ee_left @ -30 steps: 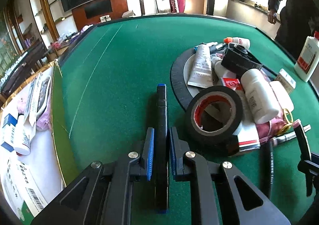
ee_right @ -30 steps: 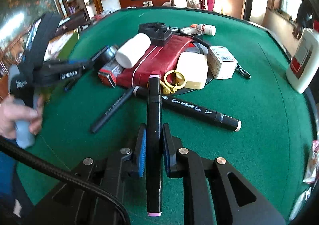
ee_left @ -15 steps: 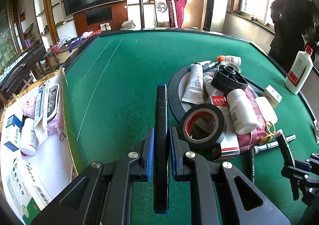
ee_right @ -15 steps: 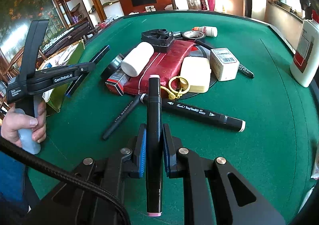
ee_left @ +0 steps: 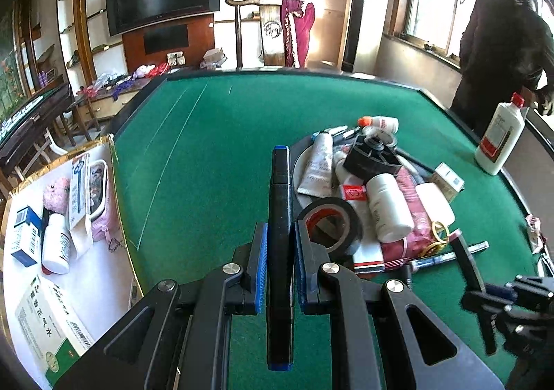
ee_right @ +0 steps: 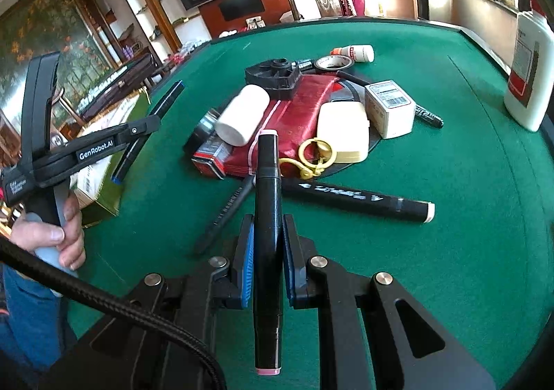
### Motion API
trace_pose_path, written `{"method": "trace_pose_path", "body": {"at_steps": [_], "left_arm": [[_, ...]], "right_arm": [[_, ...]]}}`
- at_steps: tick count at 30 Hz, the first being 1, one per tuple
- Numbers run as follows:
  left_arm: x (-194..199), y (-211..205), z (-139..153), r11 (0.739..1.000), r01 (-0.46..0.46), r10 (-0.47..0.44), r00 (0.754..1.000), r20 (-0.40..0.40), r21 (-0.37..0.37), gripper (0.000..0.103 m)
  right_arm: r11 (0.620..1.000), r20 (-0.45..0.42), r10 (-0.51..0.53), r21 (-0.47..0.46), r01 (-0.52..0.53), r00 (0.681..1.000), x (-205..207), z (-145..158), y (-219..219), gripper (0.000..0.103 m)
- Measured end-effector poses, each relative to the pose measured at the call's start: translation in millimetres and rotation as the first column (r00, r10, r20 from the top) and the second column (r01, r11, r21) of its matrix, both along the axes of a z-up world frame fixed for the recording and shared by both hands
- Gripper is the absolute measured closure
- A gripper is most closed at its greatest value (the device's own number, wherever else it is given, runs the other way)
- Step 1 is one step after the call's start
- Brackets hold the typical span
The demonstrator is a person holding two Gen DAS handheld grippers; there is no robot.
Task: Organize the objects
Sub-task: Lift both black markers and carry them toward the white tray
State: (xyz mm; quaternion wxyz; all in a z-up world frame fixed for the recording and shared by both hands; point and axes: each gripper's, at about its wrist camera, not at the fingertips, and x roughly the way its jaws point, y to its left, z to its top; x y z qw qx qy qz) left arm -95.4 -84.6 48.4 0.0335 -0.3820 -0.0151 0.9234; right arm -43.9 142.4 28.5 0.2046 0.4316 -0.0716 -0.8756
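Note:
My left gripper (ee_left: pixel 279 241) is shut on a black marker with blue caps (ee_left: pixel 280 182), held above the green felt table (ee_left: pixel 214 147). To its right a round dark tray (ee_left: pixel 297 161) carries a pile: a black tape roll (ee_left: pixel 329 224), a white bottle (ee_left: pixel 387 210), a cream tube and a red pouch. My right gripper (ee_right: pixel 266 230) is shut on a black marker with pink caps (ee_right: pixel 266 165), its tip over the pile's near edge. In the right wrist view the left gripper (ee_right: pixel 149 121) hangs at the left, a hand on its handle.
An open box (ee_left: pixel 116 182) beside the table's left edge holds medicine packs, a white bottle and a pink pouch. A loose black marker (ee_right: pixel 356 198) and a thin pen (ee_right: pixel 225 213) lie on the felt. A tall white bottle (ee_left: pixel 500 137) stands far right, where a person (ee_left: pixel 502 44) stands.
My left gripper has risen with its blue-capped marker, so the pile and box look farther off. The right gripper stayed put and rolled slightly, still gripping the pink-capped marker.

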Motion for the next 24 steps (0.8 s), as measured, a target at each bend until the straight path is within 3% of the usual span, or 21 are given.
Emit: {"method": "trace_pose_path", "body": {"at_steps": [10, 24], "left_arm": [[1.1, -1.2, 5.3, 1.0, -0.002, 0.003, 1.0, -0.006, 0.018, 0.091], [3.9, 5.5, 3.1, 1.0, 0.02, -0.02, 1.0, 0.002, 0.02, 0.091]], "right_arm": [[0.998, -0.003, 0.042, -0.055, -0.042, 0.999, 9.7, 2.8, -30.9, 0.091], [0.995, 0.02, 0.091, -0.04, -0.09, 0.996, 9.5, -9.6, -40.0, 0.091]]}}
